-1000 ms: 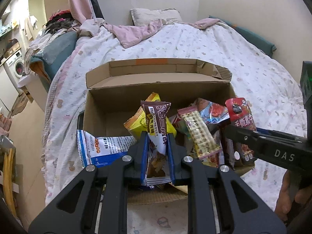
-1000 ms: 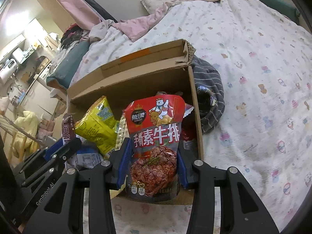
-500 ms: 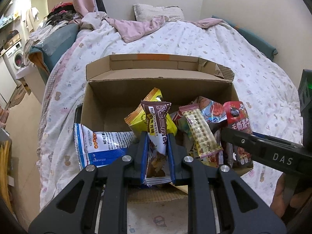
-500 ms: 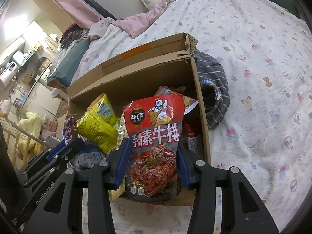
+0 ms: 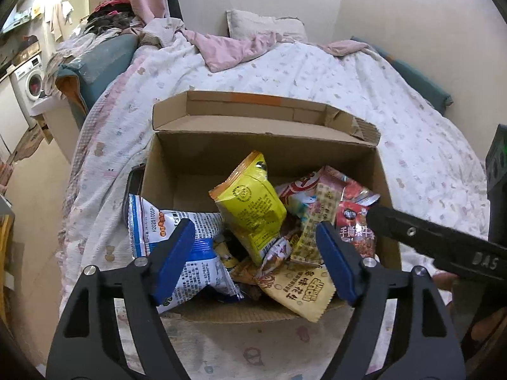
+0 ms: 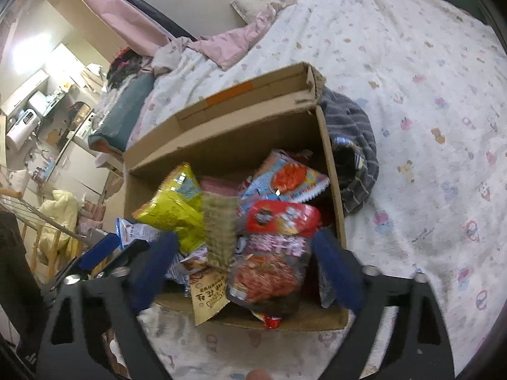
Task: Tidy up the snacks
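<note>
Now left gripper (image 5: 255,253), right gripper (image 6: 244,262) angled down over snack box (image 5: 263,158), jaws opening, seemingly gripping nothing.

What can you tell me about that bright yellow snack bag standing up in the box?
The yellow snack bag is a glossy, puffed foil pouch with an orange crimped top edge, a round emblem and small dark print. It stands tilted near the middle of the cardboard box, leaning on the other packets, its lower end buried among them. Neither claw touches it.
</note>
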The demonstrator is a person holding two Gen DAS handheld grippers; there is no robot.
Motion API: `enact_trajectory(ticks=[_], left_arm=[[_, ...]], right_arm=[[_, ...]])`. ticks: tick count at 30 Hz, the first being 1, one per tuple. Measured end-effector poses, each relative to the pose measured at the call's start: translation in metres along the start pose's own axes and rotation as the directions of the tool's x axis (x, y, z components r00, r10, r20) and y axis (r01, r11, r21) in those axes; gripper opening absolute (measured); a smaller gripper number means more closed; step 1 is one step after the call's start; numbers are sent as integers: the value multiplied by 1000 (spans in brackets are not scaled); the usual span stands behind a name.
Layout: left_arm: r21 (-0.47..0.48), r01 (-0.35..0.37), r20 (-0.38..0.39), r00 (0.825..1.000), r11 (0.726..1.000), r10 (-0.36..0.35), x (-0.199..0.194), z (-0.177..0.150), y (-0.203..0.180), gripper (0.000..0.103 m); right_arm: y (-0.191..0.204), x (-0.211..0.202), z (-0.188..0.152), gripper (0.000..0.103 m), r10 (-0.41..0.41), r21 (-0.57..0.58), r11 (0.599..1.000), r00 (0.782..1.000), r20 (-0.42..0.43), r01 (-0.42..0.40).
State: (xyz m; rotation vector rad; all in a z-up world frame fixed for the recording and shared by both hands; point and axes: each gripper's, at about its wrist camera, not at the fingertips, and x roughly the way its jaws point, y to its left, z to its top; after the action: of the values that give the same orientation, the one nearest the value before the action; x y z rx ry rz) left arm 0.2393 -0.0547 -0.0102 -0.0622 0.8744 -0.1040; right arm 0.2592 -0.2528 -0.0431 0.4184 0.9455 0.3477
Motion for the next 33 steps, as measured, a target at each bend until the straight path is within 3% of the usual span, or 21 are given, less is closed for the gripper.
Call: enact_trajectory(ticks=[7, 14, 20, 33], left_arm=[[-32, -63, 62, 996, 998, 65, -33, 0, 13, 76], [-10, -104, 168, 980, 995, 104, -82, -5, 20, 77], [-12, -115, 130, 985, 993, 115, -105, -30, 27, 83], [-47, -114, 121, 986, 992, 119, -139, -90, 41, 84]], right_arm=[[12, -36, -4, 103, 56, -23, 998, 993, 107, -54], [36, -76, -20, 103, 50, -92, 995, 985, 163, -35], [43, -96, -41, 103, 54, -102, 994, 987, 149, -39], [49, -119, -111, 103, -78, -187, 975, 974, 210, 119]])
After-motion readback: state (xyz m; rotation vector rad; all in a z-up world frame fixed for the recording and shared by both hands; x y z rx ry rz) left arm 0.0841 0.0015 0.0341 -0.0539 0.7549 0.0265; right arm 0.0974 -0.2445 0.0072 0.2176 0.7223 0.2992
